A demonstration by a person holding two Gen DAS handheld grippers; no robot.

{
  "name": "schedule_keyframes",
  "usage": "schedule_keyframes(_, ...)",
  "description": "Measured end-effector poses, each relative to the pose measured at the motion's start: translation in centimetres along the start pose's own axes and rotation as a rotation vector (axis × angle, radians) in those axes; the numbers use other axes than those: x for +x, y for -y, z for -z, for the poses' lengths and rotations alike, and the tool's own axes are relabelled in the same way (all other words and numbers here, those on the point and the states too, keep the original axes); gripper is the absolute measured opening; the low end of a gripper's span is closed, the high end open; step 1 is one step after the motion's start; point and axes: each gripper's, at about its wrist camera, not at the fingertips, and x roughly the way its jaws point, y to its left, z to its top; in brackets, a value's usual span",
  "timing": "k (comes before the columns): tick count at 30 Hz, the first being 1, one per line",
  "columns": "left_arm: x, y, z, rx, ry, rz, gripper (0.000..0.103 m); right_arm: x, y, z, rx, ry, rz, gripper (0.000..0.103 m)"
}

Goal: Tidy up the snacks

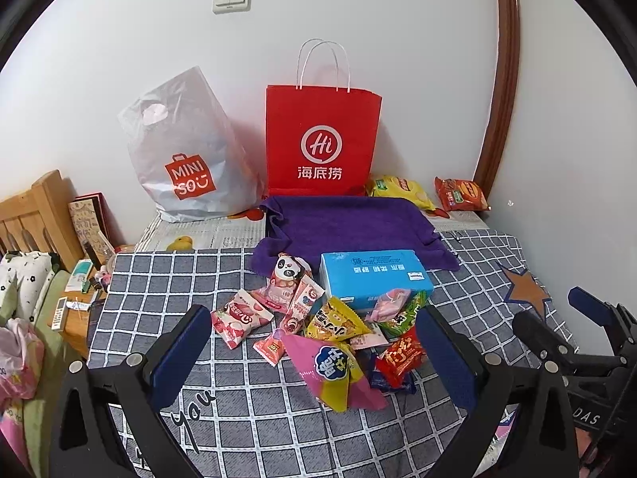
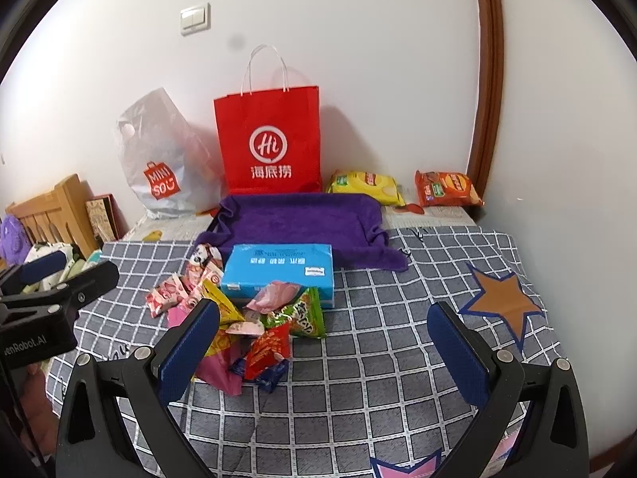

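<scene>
both my grippers hover w/ fingers spread wide, nothing in them: left gripper (image 1: 314,358) right over the snack pile (image 1: 318,326), right gripper (image 2: 322,346) just to the pile's right above the checked cloth (image 2: 398,338) on the desk. i judge sorting hasn't started; next move calls for dropping the left onto a loose top packet, prob the pink-yellow bag (image 1: 338,374), w/o dragging its neighbours. behind the pile: blue box (image 1: 374,279), writing unreadable, then purple towel (image 1: 350,223). far back by the wall: "mini so" plastic bag (image 1: 187,151), red paper bag (image 1: 322,139) w/ "hi" and 海底捞, plus two chip bags (image 2: 406,187).
</scene>
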Motion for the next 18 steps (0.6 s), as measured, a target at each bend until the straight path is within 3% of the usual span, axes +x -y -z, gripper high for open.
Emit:
schedule_keyframes(10, 4.1, -1.6, 0.3, -0.044, -0.056, -0.011, 0.102, 3.7, 1.3, 1.2, 0.015, -0.065, 0.047, 0.103)
schedule_keyframes(16, 7.2, -3.0, 1.1, -0.082, -0.117, -0.051, 0.102, 7.0, 1.9, 3.1, 0.036, -0.147, -0.025, 0.102)
schedule_keyframes(18, 8.0, -3.4, 1.5, -0.085, -0.138, -0.048, 0.102, 8.1, 1.5, 3.6, 0.043, -0.186, -0.058, 0.094)
